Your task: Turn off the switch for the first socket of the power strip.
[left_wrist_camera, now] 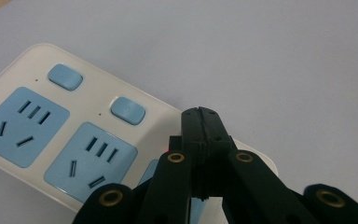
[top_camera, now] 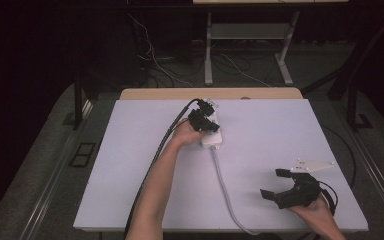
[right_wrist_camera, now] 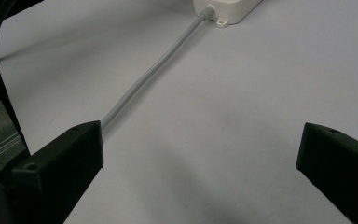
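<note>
A white power strip (top_camera: 212, 136) with blue sockets (left_wrist_camera: 91, 161) and blue switch buttons (left_wrist_camera: 127, 110) lies near the middle back of the white table (top_camera: 280, 130). My left gripper (top_camera: 206, 122) hovers over it, jaws shut with nothing between them. In the left gripper view its tips (left_wrist_camera: 200, 111) stand over the strip's long edge, just right of the second button; whether they touch the strip I cannot tell. The strip's grey cord (top_camera: 226, 187) runs toward the front edge. At the front right my right gripper (top_camera: 272, 183) is open and empty, and the cord (right_wrist_camera: 154, 74) lies ahead of its left jaw.
The left gripper's black cable (top_camera: 152, 165) trails along the forearm to the table's front edge. A wooden strip (top_camera: 210, 93) borders the table's back. Beyond it are desk legs (top_camera: 208, 55) and loose wires on the floor.
</note>
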`<state>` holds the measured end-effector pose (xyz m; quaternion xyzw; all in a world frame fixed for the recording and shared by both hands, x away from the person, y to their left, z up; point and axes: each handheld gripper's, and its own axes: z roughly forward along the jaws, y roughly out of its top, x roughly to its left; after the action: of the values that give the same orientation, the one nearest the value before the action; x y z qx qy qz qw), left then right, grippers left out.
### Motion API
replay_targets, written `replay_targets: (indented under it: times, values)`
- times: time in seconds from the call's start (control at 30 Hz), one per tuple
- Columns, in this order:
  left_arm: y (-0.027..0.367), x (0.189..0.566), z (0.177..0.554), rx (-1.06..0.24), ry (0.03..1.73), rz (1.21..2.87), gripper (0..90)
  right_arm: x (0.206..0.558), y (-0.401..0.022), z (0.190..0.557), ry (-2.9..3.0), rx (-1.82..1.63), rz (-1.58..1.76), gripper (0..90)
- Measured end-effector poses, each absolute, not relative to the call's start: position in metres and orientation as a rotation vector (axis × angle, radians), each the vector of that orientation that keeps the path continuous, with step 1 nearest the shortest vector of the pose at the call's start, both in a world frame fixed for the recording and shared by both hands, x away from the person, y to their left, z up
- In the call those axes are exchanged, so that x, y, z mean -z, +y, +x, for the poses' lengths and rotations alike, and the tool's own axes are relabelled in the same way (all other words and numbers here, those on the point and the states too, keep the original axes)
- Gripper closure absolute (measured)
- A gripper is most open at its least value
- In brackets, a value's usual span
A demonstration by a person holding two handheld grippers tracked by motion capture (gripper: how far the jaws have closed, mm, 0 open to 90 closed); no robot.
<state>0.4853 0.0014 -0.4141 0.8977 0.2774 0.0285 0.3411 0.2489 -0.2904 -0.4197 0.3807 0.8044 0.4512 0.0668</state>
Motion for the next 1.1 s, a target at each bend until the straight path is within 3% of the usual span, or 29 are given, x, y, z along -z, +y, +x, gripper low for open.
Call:
replay_targets:
  times: [0.5,1.1]
  values:
    - [0.005,0.417,0.491,0.005,0.771,2.31,89.9,0.418,-0.291,0.248,2.418,-1.362,1.139,0.2]
    - [-0.001,0.405,0.484,-0.106,0.775,2.349,89.6,0.419,-0.292,0.249,2.415,-1.366,1.145,0.2]
